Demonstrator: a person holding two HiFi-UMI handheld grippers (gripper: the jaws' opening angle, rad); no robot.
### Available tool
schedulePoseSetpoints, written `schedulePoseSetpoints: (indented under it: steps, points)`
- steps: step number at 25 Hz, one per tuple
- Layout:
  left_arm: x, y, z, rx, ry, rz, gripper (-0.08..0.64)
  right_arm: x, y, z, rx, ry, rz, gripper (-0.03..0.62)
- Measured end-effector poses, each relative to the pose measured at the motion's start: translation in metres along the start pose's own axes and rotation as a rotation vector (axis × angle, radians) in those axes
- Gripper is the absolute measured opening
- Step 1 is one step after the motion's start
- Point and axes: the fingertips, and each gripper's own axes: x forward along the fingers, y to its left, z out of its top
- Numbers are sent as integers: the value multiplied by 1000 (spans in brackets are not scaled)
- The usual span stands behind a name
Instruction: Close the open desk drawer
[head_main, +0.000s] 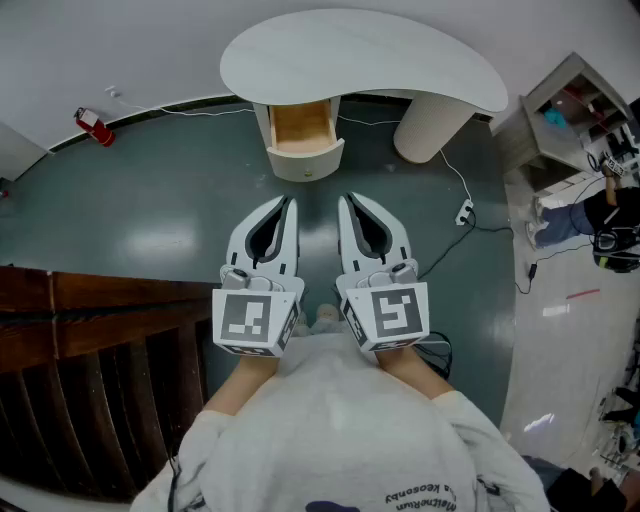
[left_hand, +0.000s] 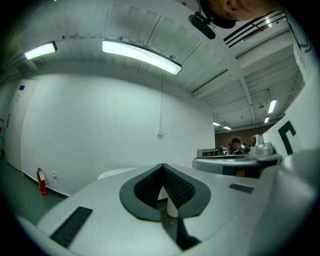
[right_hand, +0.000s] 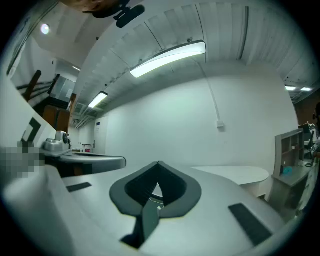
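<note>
A white kidney-shaped desk (head_main: 360, 55) stands ahead of me in the head view. Its drawer (head_main: 302, 135) is pulled out towards me, showing an empty wooden inside and a white front panel. My left gripper (head_main: 288, 203) and right gripper (head_main: 346, 199) are held side by side, level, a short way in front of the drawer and touching nothing. Both are shut, tips together and nothing between them. The left gripper view shows the left gripper (left_hand: 162, 166) shut, with the desk top (left_hand: 115, 173) beyond. In the right gripper view the right gripper (right_hand: 158, 163) is shut before the desk top (right_hand: 235, 174).
A thick round desk leg (head_main: 430, 125) stands right of the drawer. A power strip (head_main: 464, 212) and cable lie on the grey floor. Dark wooden furniture (head_main: 90, 330) is at my left, a white shelf unit (head_main: 570, 110) at the right, a red extinguisher (head_main: 92, 125) by the wall.
</note>
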Motion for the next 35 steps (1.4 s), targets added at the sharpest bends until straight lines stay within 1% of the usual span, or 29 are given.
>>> schedulePoseSetpoints:
  steps: [4,13,18,23,30,35]
  points:
    - [-1,0,-5,-5,3,-10,5,0,7,-5,-6,4,12,15]
    - [2,-6,-5,4,-3,-16,5,0,6,-3,-6,-5,29,17]
    - [7,-8,-8,-1,0,-4,5,-4,-5,-8,32,-8,34,17]
    - [12,-11,-10,0,6,21,5,-4,-14,-13,34,8,58,17]
    - [22,8,-16,-10,17,39,5,15,-12,-19,26,24,88,17]
    - [44,24,-13,-4,19,17,5,41,-18,-16,14,25,78,17]
